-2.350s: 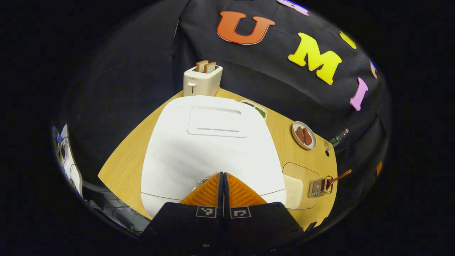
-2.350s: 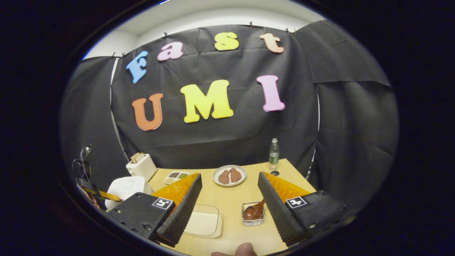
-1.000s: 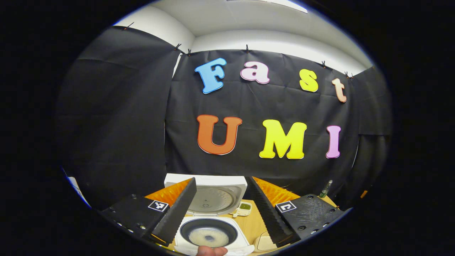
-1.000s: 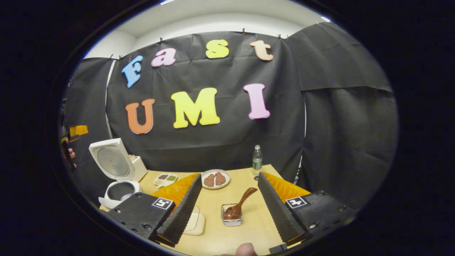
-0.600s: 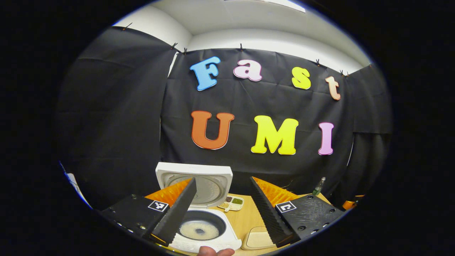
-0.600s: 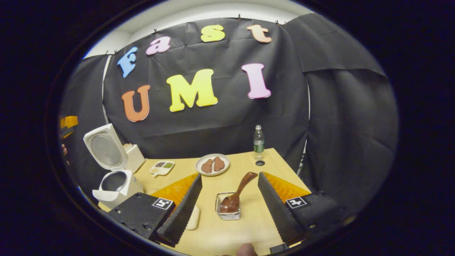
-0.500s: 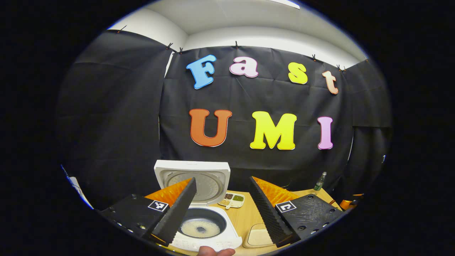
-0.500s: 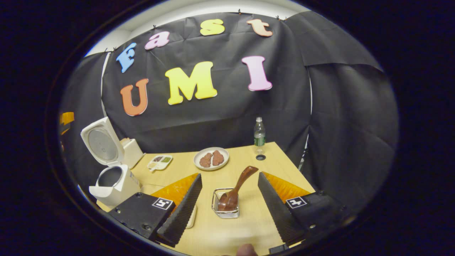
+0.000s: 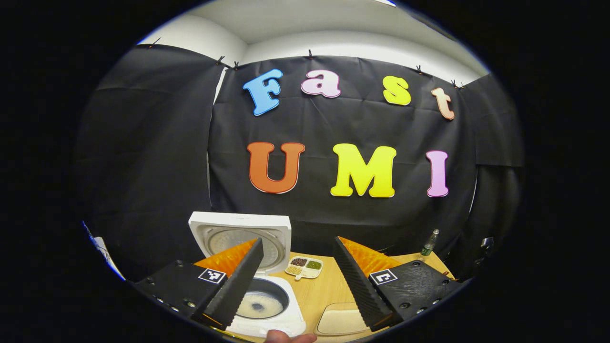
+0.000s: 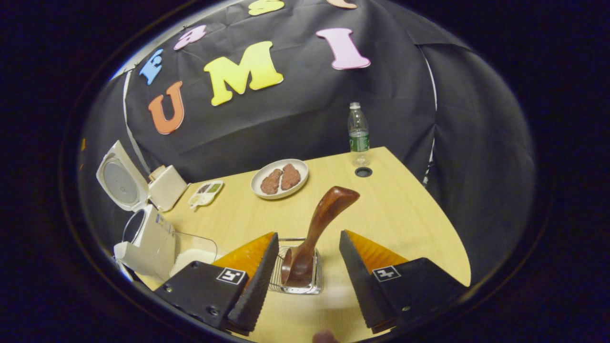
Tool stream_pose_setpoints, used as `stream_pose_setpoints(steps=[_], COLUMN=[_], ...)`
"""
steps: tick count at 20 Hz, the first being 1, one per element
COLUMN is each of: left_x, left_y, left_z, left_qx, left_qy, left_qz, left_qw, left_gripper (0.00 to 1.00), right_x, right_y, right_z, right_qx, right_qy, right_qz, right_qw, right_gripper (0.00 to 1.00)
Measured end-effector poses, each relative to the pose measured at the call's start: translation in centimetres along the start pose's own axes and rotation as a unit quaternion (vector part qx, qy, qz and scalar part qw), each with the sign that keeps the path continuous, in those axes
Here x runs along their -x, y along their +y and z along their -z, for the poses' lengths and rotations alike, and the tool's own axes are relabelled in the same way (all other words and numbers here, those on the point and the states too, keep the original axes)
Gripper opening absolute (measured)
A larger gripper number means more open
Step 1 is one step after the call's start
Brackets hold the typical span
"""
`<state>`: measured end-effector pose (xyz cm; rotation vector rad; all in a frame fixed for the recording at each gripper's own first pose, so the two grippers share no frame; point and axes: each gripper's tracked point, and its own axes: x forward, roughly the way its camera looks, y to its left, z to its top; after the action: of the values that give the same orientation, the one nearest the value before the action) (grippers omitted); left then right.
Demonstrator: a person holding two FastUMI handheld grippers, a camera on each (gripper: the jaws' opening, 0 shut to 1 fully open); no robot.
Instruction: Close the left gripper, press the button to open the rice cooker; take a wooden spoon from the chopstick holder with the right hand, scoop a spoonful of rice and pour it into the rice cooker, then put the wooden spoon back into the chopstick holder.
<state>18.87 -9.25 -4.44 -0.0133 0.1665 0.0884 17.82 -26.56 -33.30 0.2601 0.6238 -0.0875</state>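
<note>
Wooden and glossy brown, the wooden spoon [image 10: 318,227] stands tilted in the chopstick holder [image 10: 296,276], a small square basket of thin metal wire on the pale wood-grain desk [image 10: 400,209]; its bowl sits down inside the wire and its rounded handle end leans up and away. In the right gripper view the right tool [image 10: 305,259] is released, its two ribbed black fingers with orange backs spread wide to either side of the holder, touching neither the wire nor the spoon. Left of the holder lies a clear, round-cornered tub of white rice [image 10: 193,255], and beyond it the white rice cooker [image 10: 143,238] stands with its lid swung upright (the round metal inner plate faces the desk). Behind the cooker sits a cream toaster [image 10: 167,186]; farther along are a small divided dish [image 10: 205,193], a round white plate [image 10: 279,178] with two brown pieces, and a clear plastic bottle [image 10: 358,133] near the far edge. In the left gripper view the left tool [image 9: 298,276] is likewise released, fingers parted, held above the open rice cooker [image 9: 259,290], whose dark round pot shows a thin pale layer at its bottom. A fingertip [image 9: 290,337] shows at the lower edge.
</note>
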Motion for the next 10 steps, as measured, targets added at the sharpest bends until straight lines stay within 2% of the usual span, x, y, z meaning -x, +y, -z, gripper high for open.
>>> stream_pose_setpoints(steps=[2, 3, 4, 5, 7, 10], left_x=[-0.8, -1.2, -1.5, -1.7, -1.9, -1.8], left_y=[-0.9, -1.2, -1.4, -1.5, -1.9, -1.8], left_z=[0.4, 0.4, 0.6, 0.8, 1.1, 1.4], left_qx=[-0.005, -0.008, -0.01, -0.009, -0.004, -0.006], left_qy=[0.009, 0.011, 0.013, 0.017, 0.021, 0.021], left_qz=[-0.001, -0.003, -0.007, -0.012, -0.018, -0.021], left_qw=[1.0, 1.0, 1.0, 1.0, 1.0, 1.0], left_gripper=[0.94, 0.94, 0.94, 0.94, 0.94, 0.94], right_x=[-1.4, -1.9, -2.5, -2.9, -3.5, -3.5], right_y=[0.0, 0.0, 0.1, 0.0, -0.1, -0.6], right_z=[-0.1, -0.3, -0.1, 0.0, 0.1, 0.0], right_qx=[-0.006, -0.013, -0.02, -0.026, -0.032, -0.032], right_qy=[0.005, 0.006, 0.009, 0.013, 0.022, 0.028], right_qz=[-0.01, -0.013, -0.017, -0.02, -0.026, -0.024], right_qw=[1.0, 1.0, 1.0, 0.999, 0.999, 0.999], right_gripper=[0.75, 0.76, 0.63, 0.6, 0.42, 0.24])
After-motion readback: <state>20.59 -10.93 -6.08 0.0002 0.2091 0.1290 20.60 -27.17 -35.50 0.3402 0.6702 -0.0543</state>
